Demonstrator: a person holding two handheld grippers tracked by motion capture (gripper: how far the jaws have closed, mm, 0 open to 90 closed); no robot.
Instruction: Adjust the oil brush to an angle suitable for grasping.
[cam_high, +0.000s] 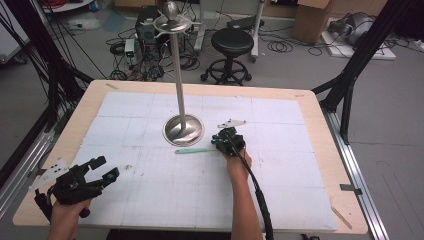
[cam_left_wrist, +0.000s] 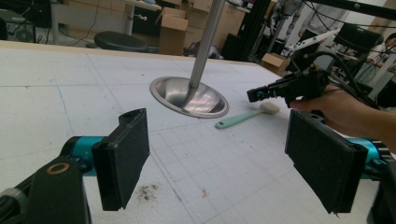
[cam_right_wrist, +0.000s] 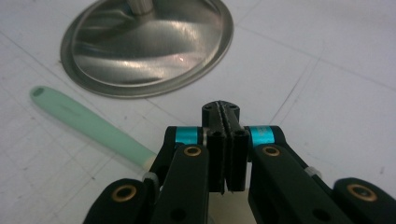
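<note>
Pale green plastic-handled brush (cam_high: 196, 150) lying on the desk just in front of the polished steel stand base (cam_high: 183, 130). Right tongs (cam_high: 223, 142), pressed shut and empty, sit over its head end; left tongs (cam_high: 102, 169) gape, empty. Risk: closed jaws may nudge the brush aside.

Glossy metal stand base (cam_high: 183, 131); matt green plastic brush handle (cam_high: 192, 150); wooden table (cam_high: 320, 107) edge.

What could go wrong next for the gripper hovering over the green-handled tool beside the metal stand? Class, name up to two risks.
1. The right gripper has its jaws shut with nothing between them, right over the tool's pale head; pushed down like this, it would likely shove the green-handled tool instead of gripping it.
2. The stand's base lies close beside the handle, so a sideways nudge could slide the tool against it.
</note>
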